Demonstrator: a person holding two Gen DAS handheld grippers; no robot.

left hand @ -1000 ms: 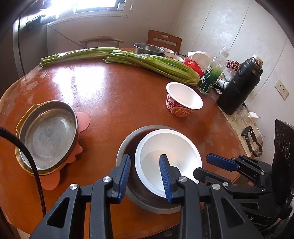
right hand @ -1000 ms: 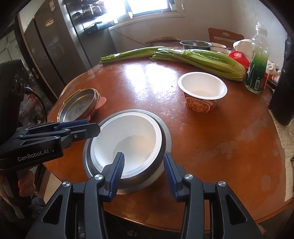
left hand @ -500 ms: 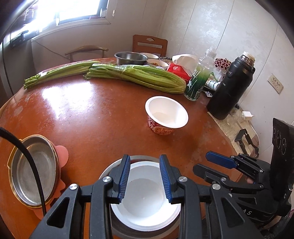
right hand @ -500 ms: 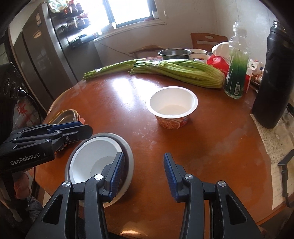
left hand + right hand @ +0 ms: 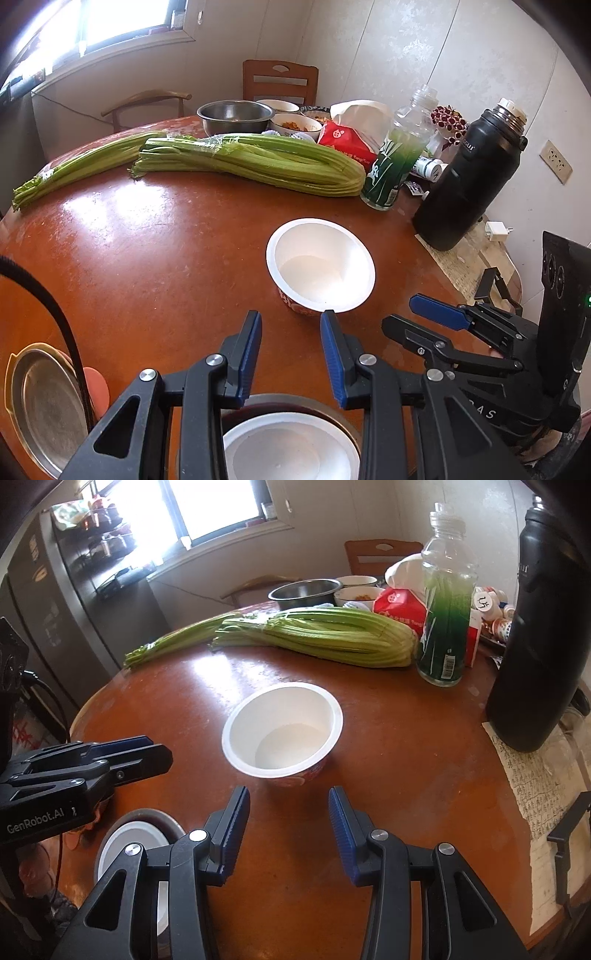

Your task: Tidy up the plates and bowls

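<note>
My left claw (image 5: 291,347) hangs released over the tabletop (image 5: 155,266), blue pads parted a little, gripping nothing. My right claw (image 5: 289,825) likewise: parted, empty, touching nothing. White noodle cup (image 5: 282,730) stands upright just beyond both claws' tips, apart from them. Second white bowl (image 5: 291,448), nested in a steel bowl (image 5: 284,400), sits beneath my left claw.
</note>
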